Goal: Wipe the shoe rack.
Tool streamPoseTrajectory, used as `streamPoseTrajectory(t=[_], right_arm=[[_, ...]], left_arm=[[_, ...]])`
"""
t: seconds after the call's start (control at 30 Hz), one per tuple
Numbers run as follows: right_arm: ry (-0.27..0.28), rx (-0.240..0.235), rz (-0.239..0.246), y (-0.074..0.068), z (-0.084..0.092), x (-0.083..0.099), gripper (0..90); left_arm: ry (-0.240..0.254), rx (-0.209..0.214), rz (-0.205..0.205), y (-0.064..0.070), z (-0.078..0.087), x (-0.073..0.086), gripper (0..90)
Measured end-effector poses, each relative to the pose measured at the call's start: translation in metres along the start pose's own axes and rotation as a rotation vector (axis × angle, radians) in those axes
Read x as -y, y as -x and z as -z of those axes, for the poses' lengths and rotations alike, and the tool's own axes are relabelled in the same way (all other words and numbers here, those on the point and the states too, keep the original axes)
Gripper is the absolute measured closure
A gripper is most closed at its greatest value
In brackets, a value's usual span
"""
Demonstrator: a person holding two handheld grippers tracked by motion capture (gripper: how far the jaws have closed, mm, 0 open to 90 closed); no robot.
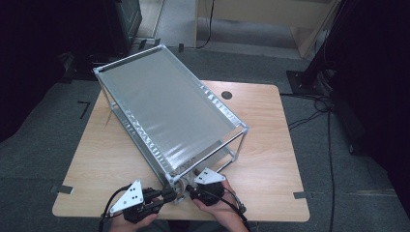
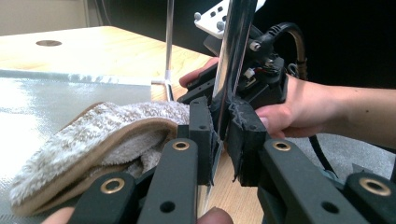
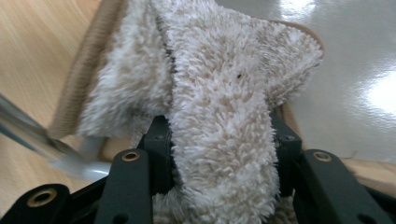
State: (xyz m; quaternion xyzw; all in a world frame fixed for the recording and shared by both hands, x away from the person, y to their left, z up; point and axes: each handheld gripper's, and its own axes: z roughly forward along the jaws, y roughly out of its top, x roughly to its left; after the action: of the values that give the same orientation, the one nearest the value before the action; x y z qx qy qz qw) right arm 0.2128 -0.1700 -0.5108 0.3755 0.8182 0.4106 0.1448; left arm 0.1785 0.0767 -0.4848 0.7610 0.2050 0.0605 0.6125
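A silver two-shelf metal rack (image 1: 164,106) stands slantwise on the wooden table (image 1: 270,164). My left gripper (image 2: 223,140) is shut on the rack's near corner post (image 2: 236,46), with the pads pressed on the chrome tube. In the high view the left gripper (image 1: 169,195) sits at that corner. A fluffy beige towel (image 2: 93,135) lies folded on the lower shelf (image 2: 42,102). My right gripper (image 3: 219,154) is shut on a thick fold of the towel (image 3: 219,84), which bulges out between its jaws. Just right of the post, the right gripper (image 1: 193,189) reaches under the top shelf.
The rack covers the table's middle and overhangs its far left edge. A round cable hole (image 1: 226,95) lies at the table's back. Bare wood shows right of the rack. The person's right hand (image 2: 299,107) is close behind the post. Cables run across the floor (image 1: 314,108) at right.
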Motion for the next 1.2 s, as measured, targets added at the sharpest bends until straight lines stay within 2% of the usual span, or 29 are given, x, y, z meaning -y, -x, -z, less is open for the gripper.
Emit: streamPoseTrajectory(t=[0.1, 0.17, 0.4, 0.5, 0.53, 0.63, 0.73, 0.87, 0.9, 0.93, 1.03, 1.1, 1.2], right_arm=[[-0.007, 0.042, -0.014, 0.014, 0.002, 0.001, 53.8], [-0.009, 0.086, -0.031, 0.027, 0.004, 0.002, 53.8], [0.015, 0.311, -0.178, 0.079, 0.020, 0.010, 50.9], [0.039, 0.356, -0.257, 0.094, 0.026, 0.014, 51.0], [0.043, 0.349, -0.269, 0.095, 0.027, 0.014, 52.0], [0.027, 0.343, -0.237, 0.086, 0.024, 0.013, 54.6], [0.016, 0.270, -0.206, 0.070, 0.019, 0.010, 55.1], [-0.004, 0.145, -0.116, 0.037, 0.008, 0.005, 55.3], [-0.004, 0.145, -0.116, 0.037, 0.008, 0.005, 55.3], [-0.011, 0.081, -0.069, 0.020, 0.002, 0.002, 55.3], [-0.016, -0.003, 0.006, 0.000, -0.004, -0.001, 55.3], [-0.018, -0.014, 0.052, -0.007, -0.006, -0.001, 55.3], [-0.018, -0.021, 0.008, -0.001, -0.008, -0.001, 54.8]], left_arm=[[0.000, -0.001, 0.000, 0.000, 0.000, 0.000, 80.6], [0.000, -0.002, -0.001, 0.000, 0.000, 0.000, 80.6], [0.000, -0.001, 0.000, 0.000, 0.000, 0.000, 80.6], [0.000, -0.001, 0.000, 0.000, 0.000, 0.000, 80.6], [0.000, -0.002, 0.001, 0.000, 0.000, 0.000, 80.6], [0.001, -0.001, 0.005, 0.000, 0.000, 0.000, 80.5], [0.000, 0.002, 0.008, 0.000, 0.000, 0.000, 80.5], [0.002, 0.000, 0.008, 0.000, -0.001, 0.000, 80.6], [0.002, 0.000, 0.008, 0.000, -0.001, 0.000, 80.5], [0.002, 0.000, 0.009, 0.000, -0.001, 0.000, 80.5], [0.002, 0.001, 0.009, 0.000, -0.001, 0.000, 80.5], [0.003, 0.001, 0.010, 0.000, -0.001, 0.001, 80.6], [0.004, 0.002, 0.010, 0.000, -0.001, 0.001, 80.5]])
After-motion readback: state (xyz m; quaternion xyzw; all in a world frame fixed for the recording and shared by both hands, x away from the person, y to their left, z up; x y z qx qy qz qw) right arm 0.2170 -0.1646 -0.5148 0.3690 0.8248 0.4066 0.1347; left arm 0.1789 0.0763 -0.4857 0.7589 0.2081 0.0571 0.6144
